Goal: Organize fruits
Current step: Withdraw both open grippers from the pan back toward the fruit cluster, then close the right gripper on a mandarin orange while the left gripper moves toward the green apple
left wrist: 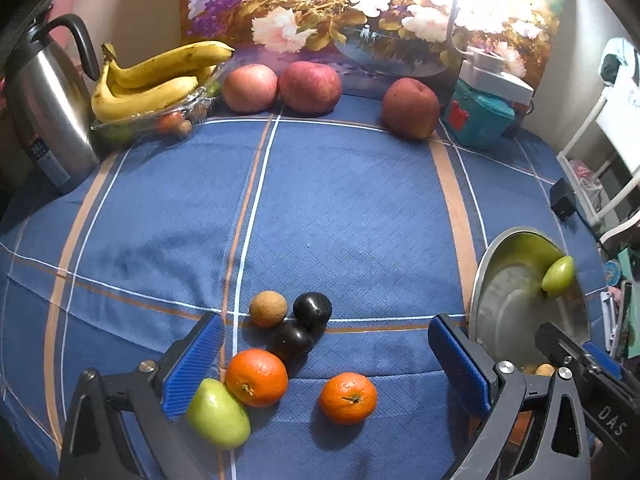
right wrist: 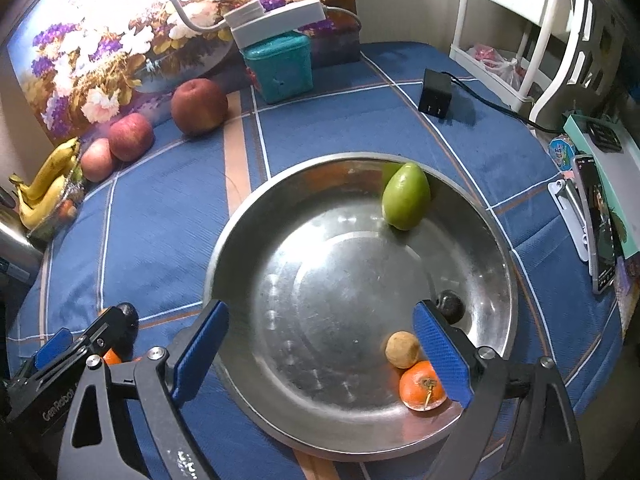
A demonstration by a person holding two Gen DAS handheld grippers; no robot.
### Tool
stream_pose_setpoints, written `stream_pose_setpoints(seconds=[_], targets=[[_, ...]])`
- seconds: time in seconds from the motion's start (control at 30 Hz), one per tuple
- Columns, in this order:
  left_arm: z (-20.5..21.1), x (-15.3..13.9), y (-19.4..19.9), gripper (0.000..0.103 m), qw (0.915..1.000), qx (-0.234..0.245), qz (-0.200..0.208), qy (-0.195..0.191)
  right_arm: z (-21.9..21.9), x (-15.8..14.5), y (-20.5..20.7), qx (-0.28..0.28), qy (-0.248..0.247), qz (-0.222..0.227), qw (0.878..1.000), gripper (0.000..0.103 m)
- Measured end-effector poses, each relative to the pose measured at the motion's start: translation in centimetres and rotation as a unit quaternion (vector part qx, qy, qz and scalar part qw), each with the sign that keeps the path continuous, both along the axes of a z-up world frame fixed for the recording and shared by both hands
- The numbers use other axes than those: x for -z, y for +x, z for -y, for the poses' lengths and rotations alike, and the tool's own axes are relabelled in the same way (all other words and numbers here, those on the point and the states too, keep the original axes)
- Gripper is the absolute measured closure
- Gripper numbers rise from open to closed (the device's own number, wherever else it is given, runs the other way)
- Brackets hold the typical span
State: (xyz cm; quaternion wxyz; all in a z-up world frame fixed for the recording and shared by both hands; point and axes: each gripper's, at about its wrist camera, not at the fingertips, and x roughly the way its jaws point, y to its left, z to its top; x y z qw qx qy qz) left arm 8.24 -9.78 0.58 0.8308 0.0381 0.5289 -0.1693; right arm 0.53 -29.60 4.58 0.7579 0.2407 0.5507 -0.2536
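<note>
My left gripper (left wrist: 328,364) is open and empty over loose fruit on the blue cloth: two oranges (left wrist: 256,377) (left wrist: 347,397), a green fruit (left wrist: 218,413) by its left finger, two dark plums (left wrist: 312,309) and a brown fruit (left wrist: 268,309). My right gripper (right wrist: 320,354) is open and empty above the steel bowl (right wrist: 496,240). The bowl holds a green fruit (right wrist: 405,196), a brown fruit (right wrist: 402,349), an orange (right wrist: 420,386) and a dark plum (right wrist: 451,306). The bowl also shows in the left wrist view (left wrist: 486,276).
Three red apples (left wrist: 310,87) and a tray with bananas (left wrist: 156,76) stand along the back by a flower painting. A steel kettle (left wrist: 44,108) is at back left, a teal box (left wrist: 478,116) at back right. A black adapter (right wrist: 435,98) and phone (right wrist: 598,224) lie at the right.
</note>
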Motion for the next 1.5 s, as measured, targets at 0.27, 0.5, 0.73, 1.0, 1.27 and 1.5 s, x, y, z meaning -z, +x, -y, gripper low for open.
stream_pose_setpoints(seconds=[0.27, 0.5, 0.73, 1.0, 1.27, 1.5], targets=[[-1.9, -0.3, 0.4, 0.0, 0.9998, -0.012, -0.011, -0.013, -0.8, -0.1, 0.3, -0.008, 0.002, -0.004, 1.0, 0.01], [-3.9, -1.2, 0.8, 0.0, 0.9996, -0.026, 0.006, 0.001, -2.0, -0.2, 0.8, -0.019, 0.004, -0.013, 1.0, 0.01], [-6.1, -1.9, 1.3, 0.0, 0.9989, -0.041, 0.018, 0.012, -3.9, 0.3, 1.8, -0.036, 0.026, -0.017, 0.999, 0.01], [-8.4, -2.8, 1.6, 0.0, 0.9972, -0.052, 0.038, 0.039, -6.5, 0.2, 3.1, -0.066, 0.032, -0.02, 0.997, 0.01], [-10.7, -3.3, 1.7, 0.0, 0.9964, -0.075, 0.033, 0.022, -9.0, 0.4, 4.5, -0.093, 0.054, -0.013, 0.994, 0.01], [-11.8, -2.3, 1.7, 0.0, 0.9957, -0.093, 0.002, 0.004, -10.6, 0.8, 5.2, -0.115, 0.061, -0.009, 0.991, 0.01]])
